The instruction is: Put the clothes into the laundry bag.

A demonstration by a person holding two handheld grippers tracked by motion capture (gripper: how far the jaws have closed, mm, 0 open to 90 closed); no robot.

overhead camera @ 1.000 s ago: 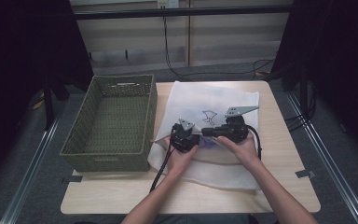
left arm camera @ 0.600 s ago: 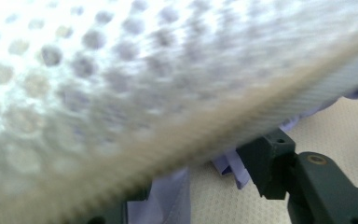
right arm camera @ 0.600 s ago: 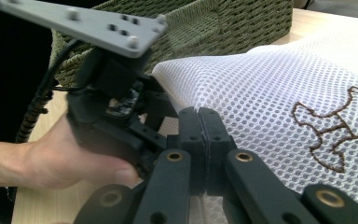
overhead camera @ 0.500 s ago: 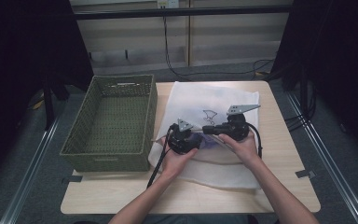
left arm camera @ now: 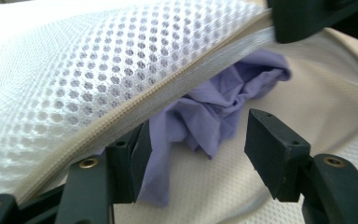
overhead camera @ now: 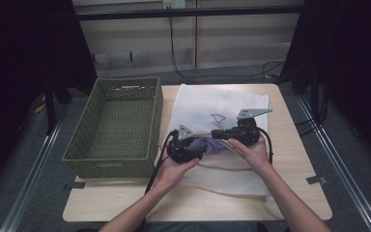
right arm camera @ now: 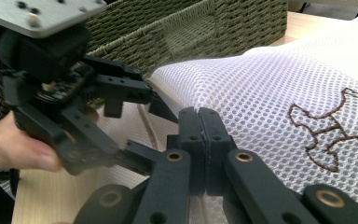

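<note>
At the mouth of the white mesh bag point(overhead camera: 220, 104), your right tool point(overhead camera: 217, 133) is clamped on the bag's upper zipper edge, lifting it. Your left tool point(left arm camera: 193, 154) stands open, its jaws straddling the crumpled purple cloth point(left arm camera: 214, 112) lying just inside the opening. Bag and cloth rest on the desk point(overhead camera: 294, 159), beside the green woven basket point(overhead camera: 113, 126).
</note>
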